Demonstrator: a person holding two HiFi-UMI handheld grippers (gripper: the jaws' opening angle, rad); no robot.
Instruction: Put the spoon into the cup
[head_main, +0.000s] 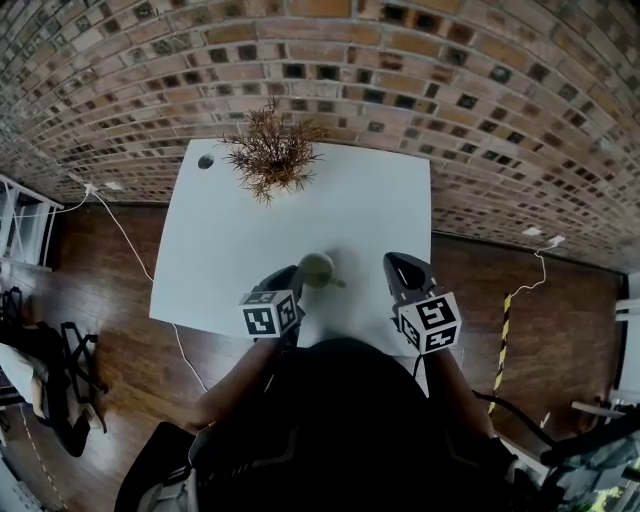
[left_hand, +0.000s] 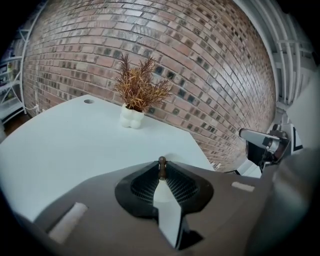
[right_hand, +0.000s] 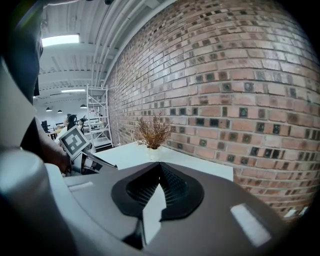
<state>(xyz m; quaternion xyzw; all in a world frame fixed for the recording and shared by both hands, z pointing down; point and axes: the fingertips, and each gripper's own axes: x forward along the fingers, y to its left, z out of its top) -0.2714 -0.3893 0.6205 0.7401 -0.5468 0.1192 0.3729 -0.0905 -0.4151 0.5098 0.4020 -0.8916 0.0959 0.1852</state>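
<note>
At the white table's (head_main: 215, 250) near edge, I hold the left gripper (head_main: 288, 278) just beside the cup (head_main: 318, 268). In the head view the cup lies at about two o'clock from that claw, and nearer to it than to the right gripper (head_main: 401, 268). The left jaws are pinched almost together on the spoon (left_hand: 161, 167). Only its brown, knob-ended stem shows, its long axis running toward twelve o'clock along the jaws. The right jaws meet on nothing. By my reckoning, the spoon must go over the rim, then tip downward.
</note>
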